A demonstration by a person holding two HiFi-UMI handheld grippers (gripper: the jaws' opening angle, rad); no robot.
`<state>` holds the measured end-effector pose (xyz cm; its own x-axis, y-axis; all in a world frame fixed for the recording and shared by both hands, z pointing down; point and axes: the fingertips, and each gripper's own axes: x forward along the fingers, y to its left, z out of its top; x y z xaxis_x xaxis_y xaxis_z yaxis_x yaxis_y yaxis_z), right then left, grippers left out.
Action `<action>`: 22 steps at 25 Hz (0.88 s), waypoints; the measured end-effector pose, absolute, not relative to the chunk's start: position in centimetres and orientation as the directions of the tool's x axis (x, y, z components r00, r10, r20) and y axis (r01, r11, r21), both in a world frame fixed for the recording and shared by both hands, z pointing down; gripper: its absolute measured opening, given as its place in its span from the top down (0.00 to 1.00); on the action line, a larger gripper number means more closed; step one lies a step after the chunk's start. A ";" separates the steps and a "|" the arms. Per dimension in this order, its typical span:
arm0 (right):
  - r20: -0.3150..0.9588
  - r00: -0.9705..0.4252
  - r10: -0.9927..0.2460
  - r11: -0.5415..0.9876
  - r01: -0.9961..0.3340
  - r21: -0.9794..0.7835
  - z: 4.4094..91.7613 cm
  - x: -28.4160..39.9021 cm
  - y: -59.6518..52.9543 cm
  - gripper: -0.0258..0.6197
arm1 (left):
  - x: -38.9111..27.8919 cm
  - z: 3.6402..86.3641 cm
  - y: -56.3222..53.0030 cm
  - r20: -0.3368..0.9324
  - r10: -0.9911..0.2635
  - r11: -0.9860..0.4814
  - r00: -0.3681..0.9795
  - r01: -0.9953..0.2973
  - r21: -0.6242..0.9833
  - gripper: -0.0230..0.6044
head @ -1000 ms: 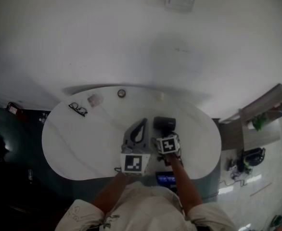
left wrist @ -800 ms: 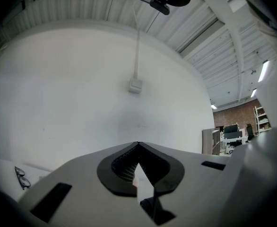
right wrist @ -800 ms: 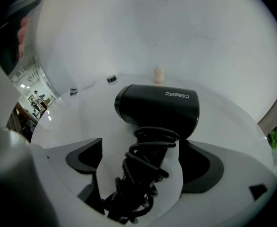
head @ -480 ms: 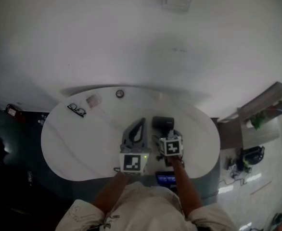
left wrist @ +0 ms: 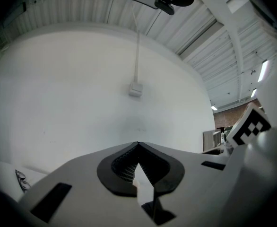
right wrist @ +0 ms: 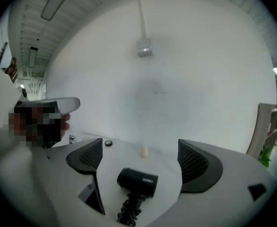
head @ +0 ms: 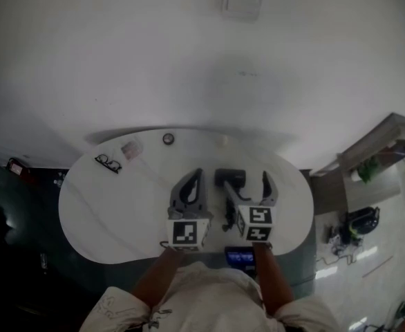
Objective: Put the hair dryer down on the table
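Note:
The black hair dryer (head: pixel 230 178) (right wrist: pixel 137 182) lies on its side on the white table (head: pixel 112 206), its cord bunched (right wrist: pixel 129 212) toward me. My right gripper (head: pixel 247 185) (right wrist: pixel 141 162) is open just behind the dryer. Its two jaws stand wide apart on either side of the dryer without touching it. My left gripper (head: pixel 197 178) (left wrist: pixel 138 148) hangs to the left of the dryer, shut and holding nothing.
A pair of glasses (head: pixel 110 162) (left wrist: pixel 20 178) and a small pink item (head: pixel 131 146) lie at the table's far left. A dark round object (head: pixel 168 138) (right wrist: pixel 108 143) and a small pale thing (right wrist: pixel 144 151) sit near the far edge. A blue-lit screen (head: pixel 240 256) lies at the near edge.
My right gripper, earlier closed around the hair dryer, has opened and drawn back toward me. The dryer stays on the table. The left gripper has hardly moved.

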<state>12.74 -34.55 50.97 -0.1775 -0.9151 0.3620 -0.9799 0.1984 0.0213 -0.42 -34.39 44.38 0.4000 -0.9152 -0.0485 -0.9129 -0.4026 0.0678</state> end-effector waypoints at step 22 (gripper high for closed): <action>0.001 -0.206 -0.979 0.204 -0.971 0.127 40.4 13.1 -31.8 0.62 | 0.8 41.9 -33.6 -0.084 -0.910 -0.411 0.407 -0.910 0.049 0.97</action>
